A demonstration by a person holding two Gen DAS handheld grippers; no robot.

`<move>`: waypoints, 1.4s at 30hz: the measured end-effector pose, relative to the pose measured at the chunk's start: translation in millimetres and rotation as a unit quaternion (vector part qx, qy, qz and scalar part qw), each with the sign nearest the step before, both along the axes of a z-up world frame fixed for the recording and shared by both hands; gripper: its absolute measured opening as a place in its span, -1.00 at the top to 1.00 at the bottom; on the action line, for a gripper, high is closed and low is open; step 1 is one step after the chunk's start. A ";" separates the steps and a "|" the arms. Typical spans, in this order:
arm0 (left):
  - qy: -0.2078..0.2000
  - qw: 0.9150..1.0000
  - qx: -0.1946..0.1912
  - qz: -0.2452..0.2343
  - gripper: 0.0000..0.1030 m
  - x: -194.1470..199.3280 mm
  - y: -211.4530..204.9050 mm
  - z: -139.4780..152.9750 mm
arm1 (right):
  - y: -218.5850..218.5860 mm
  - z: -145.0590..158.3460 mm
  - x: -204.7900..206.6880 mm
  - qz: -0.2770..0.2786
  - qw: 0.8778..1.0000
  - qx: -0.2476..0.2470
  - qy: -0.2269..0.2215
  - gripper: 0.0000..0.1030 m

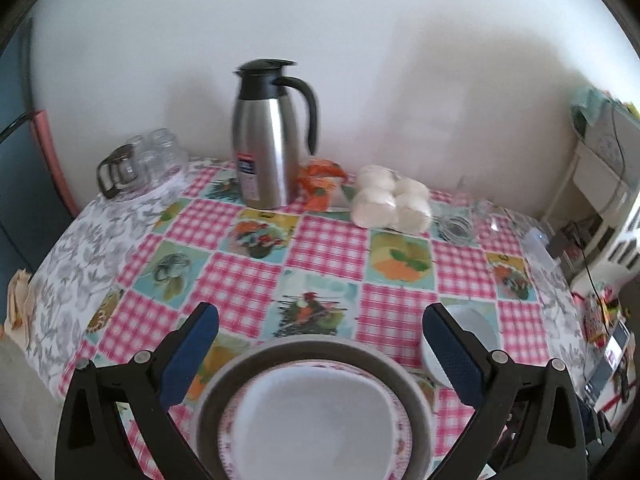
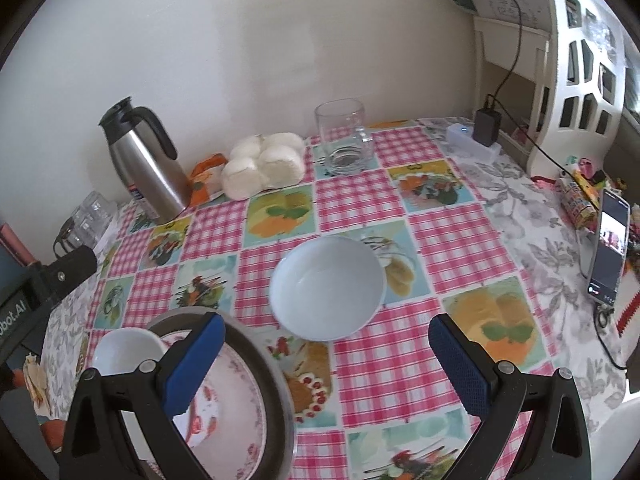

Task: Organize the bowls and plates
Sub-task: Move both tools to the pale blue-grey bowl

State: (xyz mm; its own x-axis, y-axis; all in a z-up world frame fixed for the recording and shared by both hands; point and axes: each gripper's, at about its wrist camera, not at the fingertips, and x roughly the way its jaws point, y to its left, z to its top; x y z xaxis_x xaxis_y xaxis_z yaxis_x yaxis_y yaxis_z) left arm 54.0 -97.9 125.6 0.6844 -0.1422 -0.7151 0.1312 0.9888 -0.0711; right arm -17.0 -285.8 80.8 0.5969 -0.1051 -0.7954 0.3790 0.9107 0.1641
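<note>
Right wrist: right gripper (image 2: 326, 364) fingers wide, hovering near the bowl (image 2: 327, 287) mid-tabletop (image 2: 460, 240). Left gripper (image 1: 320, 344) fingers wide over the stacked plates (image 1: 312, 412).

The stacked plates (image 1: 312, 420) run off the bottom edge; the right finger hides part of the bowl (image 1: 476, 328).

The left gripper (image 1: 320, 320) hangs low over the table with its jaws spread wide and nothing between them, the blue-padded fingers (image 1: 190, 356) angled outward. The right gripper (image 2: 326, 332) is spread just as wide and holds nothing, its fingers (image 2: 460, 364) pointing forward and down. From the right wrist view, part of the left gripper's black body shows at the left edge
</note>
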 end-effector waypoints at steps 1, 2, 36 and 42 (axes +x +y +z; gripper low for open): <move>0.005 1.000 -0.003 -0.008 -0.97 0.7 -4.2 0.4 | -2.8 0.0 -0.5 -0.002 1.000 -0.001 0.000 -1.00; 0.011 1.000 -0.008 -0.019 -0.97 2.2 -9.6 1.1 | -6.6 0.0 -1.2 -0.005 1.000 -0.003 -0.001 -1.00; 0.132 0.976 0.129 -0.117 -0.69 58.0 -146.4 -62.1 | -80.4 -47.0 7.6 -0.063 0.998 0.010 0.016 -1.00; 0.170 0.973 0.114 -0.110 -0.47 66.0 -147.0 -79.5 | -78.7 -48.5 11.4 -0.054 0.998 0.019 0.003 -0.99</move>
